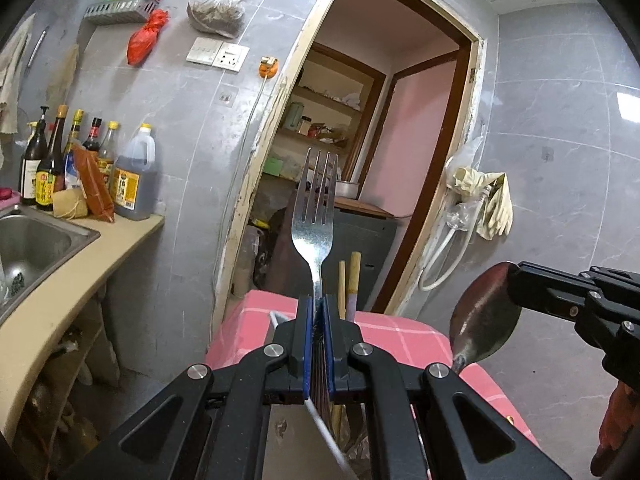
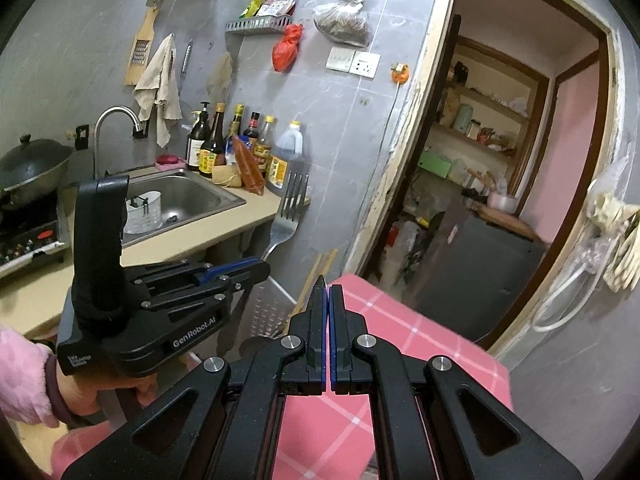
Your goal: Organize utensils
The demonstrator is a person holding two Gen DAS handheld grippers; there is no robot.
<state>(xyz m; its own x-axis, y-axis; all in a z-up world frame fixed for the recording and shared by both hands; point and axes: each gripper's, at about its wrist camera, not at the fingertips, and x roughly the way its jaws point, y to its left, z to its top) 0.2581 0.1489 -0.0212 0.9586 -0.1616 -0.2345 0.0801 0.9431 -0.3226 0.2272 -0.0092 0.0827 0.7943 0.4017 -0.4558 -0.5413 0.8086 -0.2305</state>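
Observation:
My left gripper (image 1: 318, 304) is shut on the handle of a steel fork (image 1: 316, 208), which stands upright with its tines up. The same fork (image 2: 289, 212) and left gripper (image 2: 260, 266) show in the right wrist view, held above a perforated metal utensil holder (image 2: 266, 312). Wooden chopsticks (image 1: 348, 280) stand in that holder just behind the fork. My right gripper (image 2: 326, 292) is shut; in the left wrist view its fingers (image 1: 532, 284) clamp a steel spoon (image 1: 482, 312) by the bowl, held in the air to the right.
A table with a pink checked cloth (image 2: 404, 344) lies below both grippers. A counter with a steel sink (image 2: 180, 200), sauce bottles (image 2: 240, 148) and a wok (image 2: 28, 168) runs along the left. An open doorway (image 2: 500, 160) is ahead.

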